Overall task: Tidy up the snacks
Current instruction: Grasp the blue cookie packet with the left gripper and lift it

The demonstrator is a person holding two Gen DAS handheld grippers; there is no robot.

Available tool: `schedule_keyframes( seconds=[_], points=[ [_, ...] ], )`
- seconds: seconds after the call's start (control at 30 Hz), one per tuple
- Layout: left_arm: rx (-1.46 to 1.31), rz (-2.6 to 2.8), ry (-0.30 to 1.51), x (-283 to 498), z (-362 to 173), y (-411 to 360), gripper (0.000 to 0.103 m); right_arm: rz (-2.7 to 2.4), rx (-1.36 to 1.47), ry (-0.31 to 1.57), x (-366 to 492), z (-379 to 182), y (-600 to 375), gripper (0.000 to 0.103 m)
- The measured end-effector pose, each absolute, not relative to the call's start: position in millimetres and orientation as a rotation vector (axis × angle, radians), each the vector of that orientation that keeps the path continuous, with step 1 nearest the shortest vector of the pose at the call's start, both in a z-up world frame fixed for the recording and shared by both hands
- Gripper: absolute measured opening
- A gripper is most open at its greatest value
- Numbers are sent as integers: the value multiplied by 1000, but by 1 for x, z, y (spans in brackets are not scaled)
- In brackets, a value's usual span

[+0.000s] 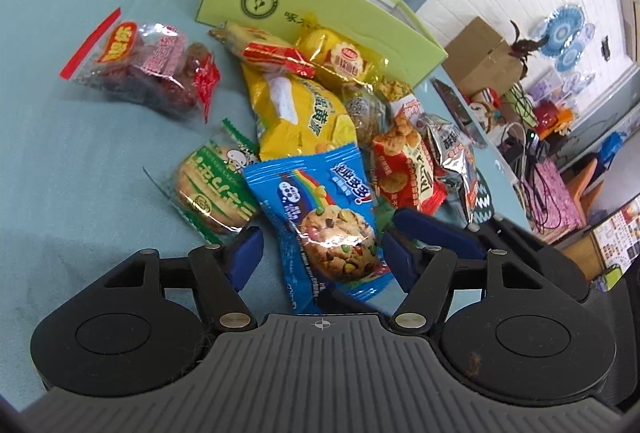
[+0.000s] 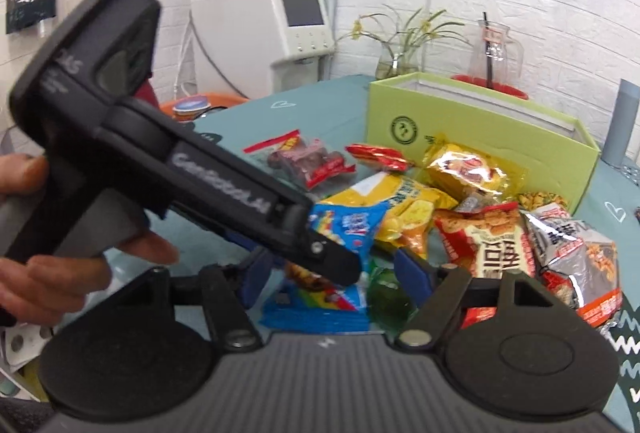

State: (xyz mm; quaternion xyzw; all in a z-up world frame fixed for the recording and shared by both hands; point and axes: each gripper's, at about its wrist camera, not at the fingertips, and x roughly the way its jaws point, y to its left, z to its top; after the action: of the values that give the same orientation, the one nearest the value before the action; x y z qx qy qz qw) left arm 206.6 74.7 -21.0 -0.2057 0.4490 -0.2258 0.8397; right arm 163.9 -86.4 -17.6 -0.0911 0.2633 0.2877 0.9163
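Observation:
A blue rainbow cookie packet (image 1: 324, 217) lies flat on the teal tablecloth (image 1: 80, 161) between the fingers of my left gripper (image 1: 322, 253). That gripper is open, and cloth shows between its left pad (image 1: 248, 251) and the packet. In the right wrist view my left gripper (image 2: 340, 267) reaches in from the upper left, over the same packet (image 2: 348, 225). My right gripper (image 2: 332, 277) is open just behind it, around the packet's near end and a green wrapper (image 2: 386, 293). One of its blue fingers (image 1: 436, 233) shows at the packet's right.
Behind the packet are a yellow bag (image 1: 304, 113), a green biscuit pack (image 1: 212, 189), a red-and-white pack (image 1: 404, 169), a silver bag (image 1: 452, 149) and a zip bag of red fruit (image 1: 148, 65). An open lime-green box (image 2: 480, 129) stands beyond. A hand (image 2: 80, 273) grips the left handle.

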Motion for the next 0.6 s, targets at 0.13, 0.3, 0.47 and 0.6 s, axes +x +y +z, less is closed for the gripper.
schedule_keyframes(
  seconds=[0.13, 0.3, 0.47, 0.6],
  points=[
    [-447, -475, 948, 207, -19, 77, 51, 596, -143, 609, 179, -29, -83, 76],
    [-433, -480, 941, 206, -20, 73, 51, 574, -110, 646, 185, -36, -86, 76],
    [-399, -473, 935, 204, -21, 69, 21, 572, -163, 624, 180, -43, -76, 72],
    [-416, -486, 932, 199, -14, 74, 12, 573, -150, 600, 172, -36, -81, 63]
  ],
)
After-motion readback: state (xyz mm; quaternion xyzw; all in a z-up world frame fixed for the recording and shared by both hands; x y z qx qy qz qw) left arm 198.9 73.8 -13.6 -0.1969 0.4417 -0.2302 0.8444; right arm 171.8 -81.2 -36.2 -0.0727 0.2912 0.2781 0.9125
